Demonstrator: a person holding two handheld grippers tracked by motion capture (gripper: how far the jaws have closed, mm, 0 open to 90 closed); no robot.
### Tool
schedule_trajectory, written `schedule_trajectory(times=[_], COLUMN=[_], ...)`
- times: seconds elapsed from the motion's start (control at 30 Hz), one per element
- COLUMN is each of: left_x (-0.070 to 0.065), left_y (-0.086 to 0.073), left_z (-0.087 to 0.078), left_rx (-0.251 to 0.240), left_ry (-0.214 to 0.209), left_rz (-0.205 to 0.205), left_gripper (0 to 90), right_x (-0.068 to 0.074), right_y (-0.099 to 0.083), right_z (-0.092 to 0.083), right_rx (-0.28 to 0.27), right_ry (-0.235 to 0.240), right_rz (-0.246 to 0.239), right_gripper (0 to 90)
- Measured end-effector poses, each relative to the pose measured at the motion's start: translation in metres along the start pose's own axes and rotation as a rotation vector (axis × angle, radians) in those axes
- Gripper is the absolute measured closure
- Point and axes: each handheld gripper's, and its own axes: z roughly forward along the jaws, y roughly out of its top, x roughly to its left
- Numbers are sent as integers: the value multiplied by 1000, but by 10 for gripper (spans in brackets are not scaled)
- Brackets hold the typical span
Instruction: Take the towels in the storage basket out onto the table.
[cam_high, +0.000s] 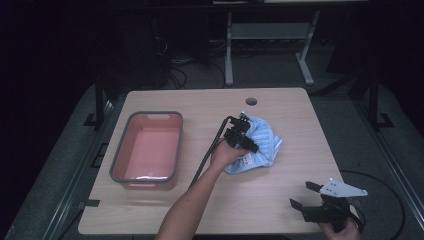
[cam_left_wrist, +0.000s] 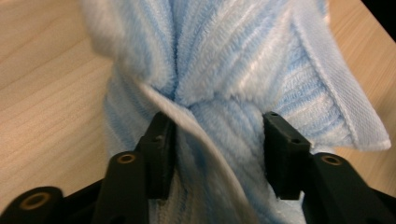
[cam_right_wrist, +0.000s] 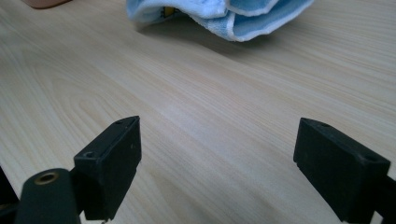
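From the high view, a crumpled blue towel (cam_high: 260, 142) lies a little right of the middle of the wooden desk (cam_high: 280, 200). The left claw (cam_high: 243, 131) sits on the towel's left side, pointing into the folds, with the person's left hand (cam_high: 225, 156) behind it and its cable trailing back toward the near edge. A pink tub (cam_high: 148, 148) with a grey rim stands well apart to the left. The right claw (cam_high: 306, 196) rests near the desk's front right corner, well clear of the towel, its jaws spread wide.

In the left gripper view, the towel (cam_left_wrist: 219, 70) bunches up right in front of the left claw (cam_left_wrist: 217, 140), and a ridge of the cloth runs between the two jaws. The jaws stand partly apart; the left one lies against the fabric, the right one seems just beside it, so they do not clearly pinch it.

In the right gripper view, the right claw (cam_right_wrist: 217, 154) is wide, bare desk (cam_right_wrist: 210, 93) between its jaws. The towel (cam_right_wrist: 229, 14) lies farther off, at the top edge.
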Motion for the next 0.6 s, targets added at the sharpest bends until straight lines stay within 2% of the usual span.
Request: schedule_trajectory(times=[0.13,0.23,0.33,0.6], left_x=[-2,-3,-4,-6], left_y=[-3,-5,-6,-9], left_z=[3,3,1,-7], left_rx=[7,3,6,-22], left_ry=[15,5,12,16], left_rz=[16,8,20,15], left_gripper=[477,459,457,397], right_x=[-1,0,0,1], right_y=[0,0,-1,0], right_z=[0,0,-1,1], right_rx=[1,1,-2,-1], right_ry=[1,0,1,2], right_rz=[2,-2,-4,-5], right_gripper=[146,146,146,146])
